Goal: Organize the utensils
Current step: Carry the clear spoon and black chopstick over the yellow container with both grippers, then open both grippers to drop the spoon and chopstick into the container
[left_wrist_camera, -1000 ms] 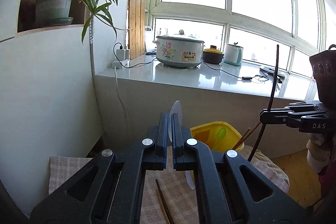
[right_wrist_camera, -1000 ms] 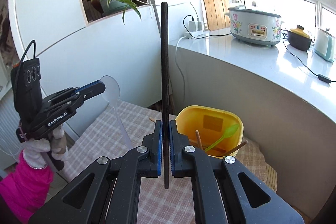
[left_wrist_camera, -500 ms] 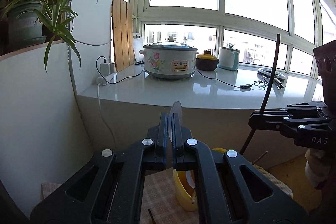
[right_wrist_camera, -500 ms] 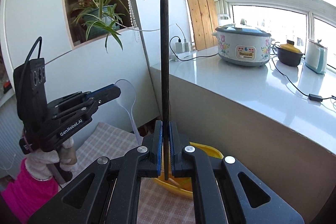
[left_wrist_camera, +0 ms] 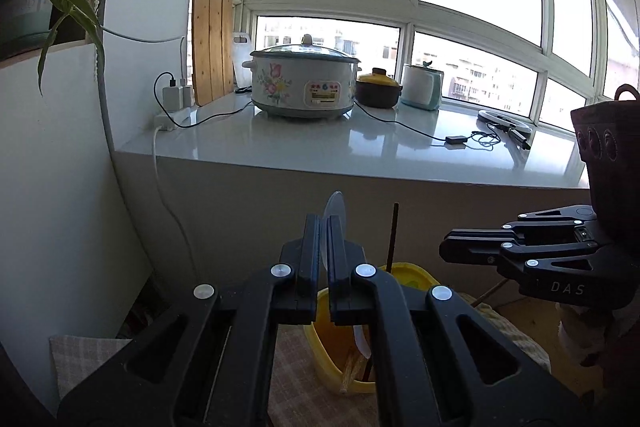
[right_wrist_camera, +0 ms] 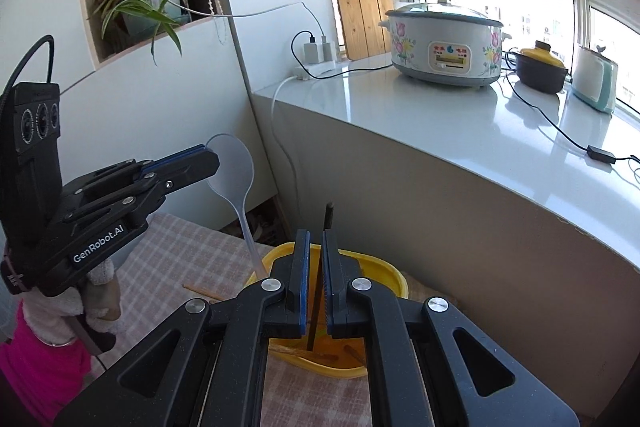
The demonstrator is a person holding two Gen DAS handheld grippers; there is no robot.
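Observation:
My left gripper (left_wrist_camera: 323, 223) is shut on the bowl of a clear plastic spoon (left_wrist_camera: 335, 207). From the right wrist the left gripper (right_wrist_camera: 210, 157) holds that spoon (right_wrist_camera: 232, 167) bowl-up, its handle reaching down into the yellow container (right_wrist_camera: 384, 267). A dark chopstick (right_wrist_camera: 327, 217) stands in the container, seen through the narrow slit of my right gripper (right_wrist_camera: 315, 239), thinner than the slit. In the left wrist view this chopstick (left_wrist_camera: 393, 235) stands clear of the right gripper (left_wrist_camera: 444, 251), over the container (left_wrist_camera: 416, 277). Wooden chopsticks (right_wrist_camera: 304, 353) lie inside.
A checked cloth (right_wrist_camera: 168, 259) covers the low table, with one wooden chopstick (right_wrist_camera: 202, 291) loose on it. Just behind runs a white counter (left_wrist_camera: 360, 155) with a flowered cooker (left_wrist_camera: 304, 87), a clay pot, a kettle and cables. A person's pink sleeve (right_wrist_camera: 40, 359) is at lower left.
Both grippers have come forward over the yellow container. The dark chopstick, gripped upright in the right jaws before, has dropped down into the container. The spoon's handle now reaches into it.

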